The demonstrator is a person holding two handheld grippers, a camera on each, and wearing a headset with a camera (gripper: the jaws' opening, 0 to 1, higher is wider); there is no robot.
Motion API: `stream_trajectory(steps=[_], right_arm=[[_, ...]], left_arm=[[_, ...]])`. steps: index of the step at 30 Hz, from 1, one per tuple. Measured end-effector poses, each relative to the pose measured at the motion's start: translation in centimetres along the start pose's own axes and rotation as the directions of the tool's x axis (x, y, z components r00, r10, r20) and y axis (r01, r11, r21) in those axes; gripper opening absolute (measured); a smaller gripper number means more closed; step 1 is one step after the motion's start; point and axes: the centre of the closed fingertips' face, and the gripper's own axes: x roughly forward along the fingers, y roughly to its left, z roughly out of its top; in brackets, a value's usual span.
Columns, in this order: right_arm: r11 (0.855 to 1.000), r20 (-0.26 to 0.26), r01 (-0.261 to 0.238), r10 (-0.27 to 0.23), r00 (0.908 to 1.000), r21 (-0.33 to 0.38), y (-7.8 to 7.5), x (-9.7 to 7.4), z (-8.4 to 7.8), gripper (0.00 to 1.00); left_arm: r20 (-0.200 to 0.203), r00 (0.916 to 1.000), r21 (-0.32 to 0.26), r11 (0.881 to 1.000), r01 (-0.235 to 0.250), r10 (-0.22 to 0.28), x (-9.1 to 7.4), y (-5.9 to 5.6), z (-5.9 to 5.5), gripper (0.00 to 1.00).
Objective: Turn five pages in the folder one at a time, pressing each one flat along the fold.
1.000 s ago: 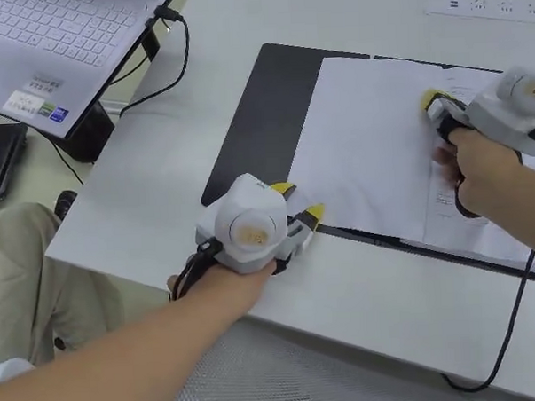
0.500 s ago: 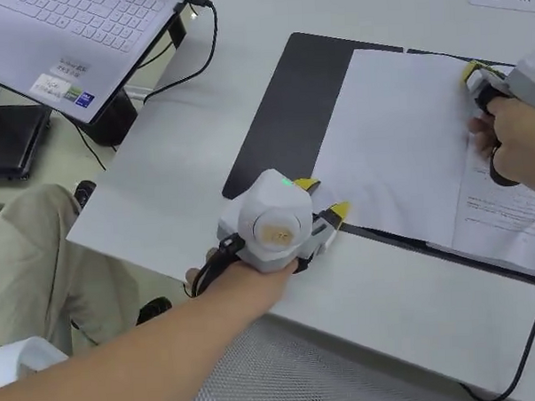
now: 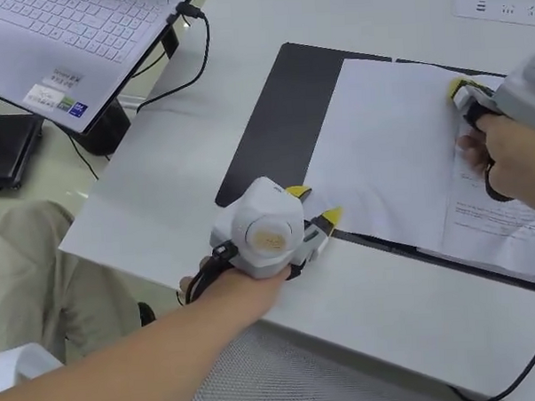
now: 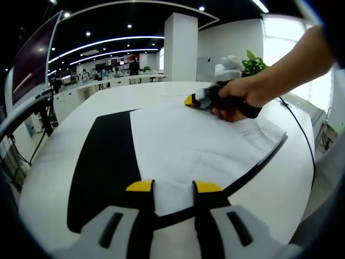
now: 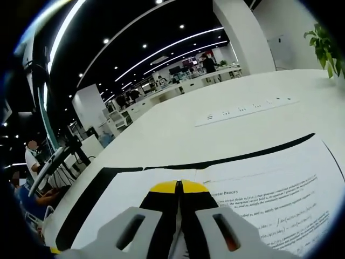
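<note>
Supervisor: Folder location?
Inspector: The flat black folder [image 3: 273, 120] lies open on the white table [image 3: 177, 169].
Supervisor: Grippers?
Inspector: Left hand-held gripper [image 3: 316, 205] has jaws parted at the white page's [image 3: 381, 151] 7 o'clock edge. Right hand-held gripper [image 3: 459, 92] has jaws pressed together at the fold, 1 o'clock.

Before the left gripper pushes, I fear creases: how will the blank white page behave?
Likely floppy: the white page ripples near the left gripper. Probably light and thin, so a push may buckle it rather than slide it.

A black cable [image 3: 193, 55] trails from the laptop [image 3: 56, 41].
</note>
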Motion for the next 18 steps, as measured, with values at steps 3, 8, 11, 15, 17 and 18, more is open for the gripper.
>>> stream_trajectory(steps=[3, 8, 11, 15, 17, 18], right_arm=[[1.0, -0.005, -0.003, 0.003, 1.0, -0.002, 1.1, -1.4, -0.3, 0.0], [1.0, -0.012, -0.007, 0.008, 0.9999, 0.013, 1.7, -2.6, -0.8, 0.0], [1.0, -0.02, -0.015, 0.016, 0.9997, 0.027, 2.0, -3.3, -1.2, 0.0], [0.999, -0.034, -0.028, 0.029, 0.999, 0.03, 2.4, -4.4, -2.1, 0.0], [0.999, -0.035, -0.032, 0.034, 0.9988, 0.036, 2.5, -4.8, -2.4, 0.0], [0.998, -0.032, -0.033, 0.034, 0.9989, 0.045, 2.4, -5.2, -2.6, 0.0]], left_arm=[[0.001, 1.0, -0.001, 1.0, 0.0, 0.0, 0.0, 0.0, 0.0, 0.26], [0.0, 1.0, -0.002, 1.0, -0.001, 0.001, 0.0, 0.0, 0.0, 0.26], [0.0, 1.0, -0.001, 1.0, -0.001, 0.001, 0.0, 0.0, 0.0, 0.26], [-0.003, 1.0, -0.002, 1.0, -0.001, 0.001, 0.0, 0.0, 0.0, 0.26], [-0.003, 1.0, -0.002, 1.0, -0.001, 0.001, 0.0, 0.0, 0.0, 0.26], [-0.003, 1.0, -0.002, 1.0, -0.001, 0.001, 0.0, 0.0, 0.0, 0.26]])
